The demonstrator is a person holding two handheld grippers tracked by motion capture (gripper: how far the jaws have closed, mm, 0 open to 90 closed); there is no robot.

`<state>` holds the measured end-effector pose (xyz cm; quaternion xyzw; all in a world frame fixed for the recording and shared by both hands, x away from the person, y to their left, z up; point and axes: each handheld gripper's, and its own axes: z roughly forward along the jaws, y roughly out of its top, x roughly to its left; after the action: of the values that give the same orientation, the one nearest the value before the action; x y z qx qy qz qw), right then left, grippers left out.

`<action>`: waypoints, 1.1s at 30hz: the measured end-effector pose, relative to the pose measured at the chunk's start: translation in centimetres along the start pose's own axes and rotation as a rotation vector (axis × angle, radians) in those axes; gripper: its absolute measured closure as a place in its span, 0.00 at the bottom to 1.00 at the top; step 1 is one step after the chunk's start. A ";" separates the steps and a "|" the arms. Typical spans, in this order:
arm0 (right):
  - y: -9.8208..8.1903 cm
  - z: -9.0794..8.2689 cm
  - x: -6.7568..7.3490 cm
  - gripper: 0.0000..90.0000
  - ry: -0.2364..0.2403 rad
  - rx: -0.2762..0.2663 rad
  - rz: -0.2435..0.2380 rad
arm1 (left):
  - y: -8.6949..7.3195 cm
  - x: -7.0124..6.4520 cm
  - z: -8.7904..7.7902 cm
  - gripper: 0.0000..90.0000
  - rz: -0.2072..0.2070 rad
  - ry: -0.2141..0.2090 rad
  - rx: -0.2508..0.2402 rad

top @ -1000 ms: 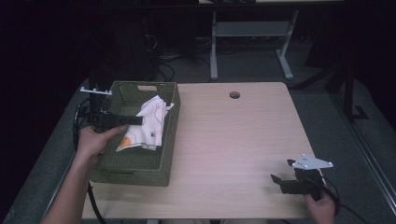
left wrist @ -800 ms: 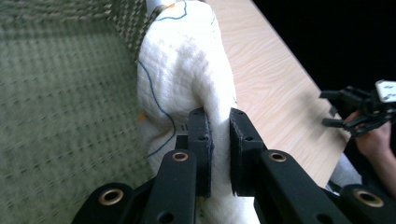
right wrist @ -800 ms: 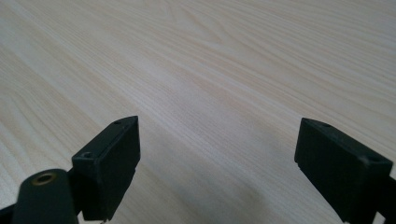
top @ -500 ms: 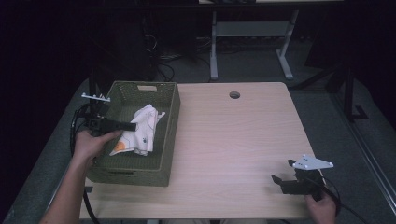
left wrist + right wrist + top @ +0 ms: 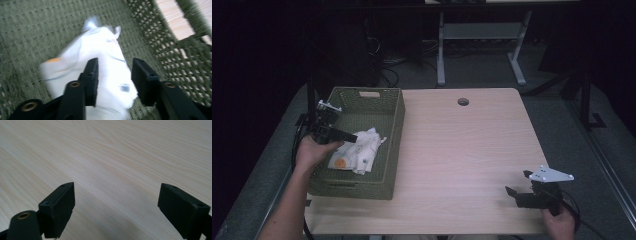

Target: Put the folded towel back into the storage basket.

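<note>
A green woven basket (image 5: 395, 131) stands on the left part of the wooden table (image 5: 462, 145). Inside it lies a crumpled white cloth (image 5: 358, 152) with an orange print. My left gripper (image 5: 355, 139) hovers over the basket's left side, jaws pointing right just above the cloth. In the left gripper view the gripper (image 5: 114, 73) is open, and the blurred cloth (image 5: 105, 47) rests on the basket floor (image 5: 30, 30) beneath the gap. My right gripper (image 5: 516, 182) sits low at the table's front right corner, open wide (image 5: 116, 200) over bare wood (image 5: 112, 150).
A round cable hole (image 5: 463, 101) lies near the table's far edge. Behind the table stands a white metal desk frame (image 5: 441, 55) with cables on the floor. Grey carpet surrounds the table, and the basket's right wall borders the open tabletop.
The left gripper has swung left and down with the cloth. The cloth, earlier draped against the basket's right wall, now lies on the basket floor, with the jaws apart. The right gripper stayed put.
</note>
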<state>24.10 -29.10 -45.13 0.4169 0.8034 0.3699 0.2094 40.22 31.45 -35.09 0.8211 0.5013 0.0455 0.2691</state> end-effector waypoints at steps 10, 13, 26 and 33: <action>0.0 0.3 0.3 0.15 0.013 0.014 -0.007 | -0.6 -0.6 1.7 0.68 0.011 -0.019 0.058; 0.1 0.3 0.3 0.15 0.014 0.014 -0.010 | -0.6 -0.9 2.3 0.69 0.029 -0.025 0.096; -0.1 0.1 0.0 0.15 0.010 0.009 -0.006 | -0.5 -2.4 6.7 0.64 0.036 -0.032 0.269; -0.2 0.0 -0.2 0.15 0.012 0.007 -0.003 | -0.7 -2.7 8.2 0.62 0.064 0.039 0.357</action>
<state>24.11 -29.29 -45.26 0.4143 0.8065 0.3695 0.2036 41.18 26.15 -41.86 0.8703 0.4802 -0.0196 0.1079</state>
